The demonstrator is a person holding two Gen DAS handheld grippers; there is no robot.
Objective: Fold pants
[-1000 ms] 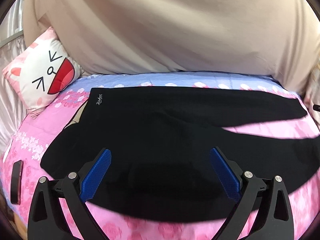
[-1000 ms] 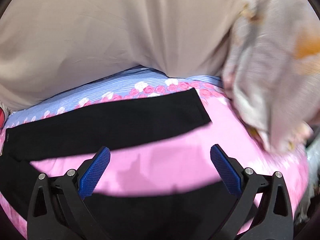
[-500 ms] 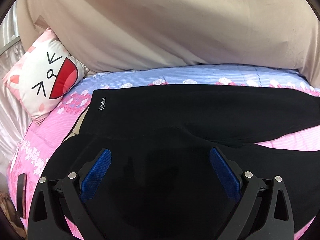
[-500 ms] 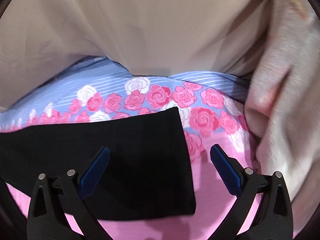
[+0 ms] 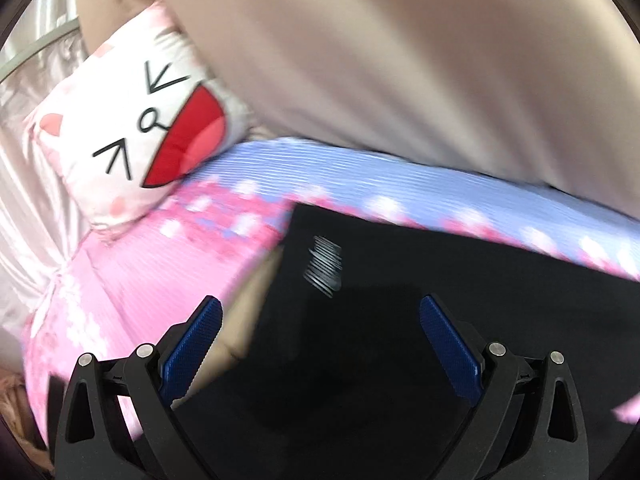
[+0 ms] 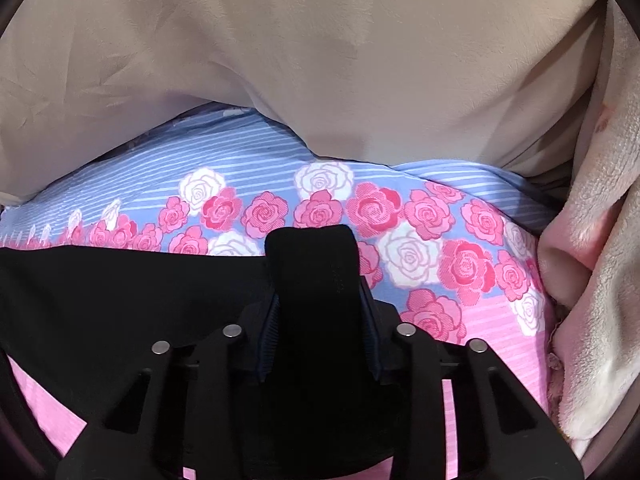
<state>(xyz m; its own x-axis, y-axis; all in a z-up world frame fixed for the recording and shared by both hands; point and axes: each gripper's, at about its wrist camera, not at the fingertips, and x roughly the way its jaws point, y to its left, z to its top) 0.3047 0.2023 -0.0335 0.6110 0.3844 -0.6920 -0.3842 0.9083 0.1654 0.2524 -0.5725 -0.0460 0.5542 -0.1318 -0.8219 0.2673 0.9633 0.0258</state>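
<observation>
Black pants (image 5: 400, 320) lie spread on a pink and blue rose-patterned bed sheet (image 5: 140, 264). In the left wrist view the waistband corner with a small white logo (image 5: 324, 266) sits just ahead of my left gripper (image 5: 320, 340), which is open and empty above the waist area. In the right wrist view my right gripper (image 6: 320, 320) is shut on the hem end of a pant leg (image 6: 312, 264), which bunches up between the blue pads. The rest of that leg (image 6: 120, 292) runs off to the left.
A cat-face pillow (image 5: 132, 136) leans at the left head of the bed. A beige blanket (image 6: 320, 60) is piled along the far side. A fluffy pink and beige blanket (image 6: 592, 280) sits at the right. The sheet (image 6: 460, 260) shows roses beyond the hem.
My right gripper has closed on the pant-leg hem, which was lying flat between open jaws. My left gripper has moved forward and left toward the waistband corner; its view is blurred.
</observation>
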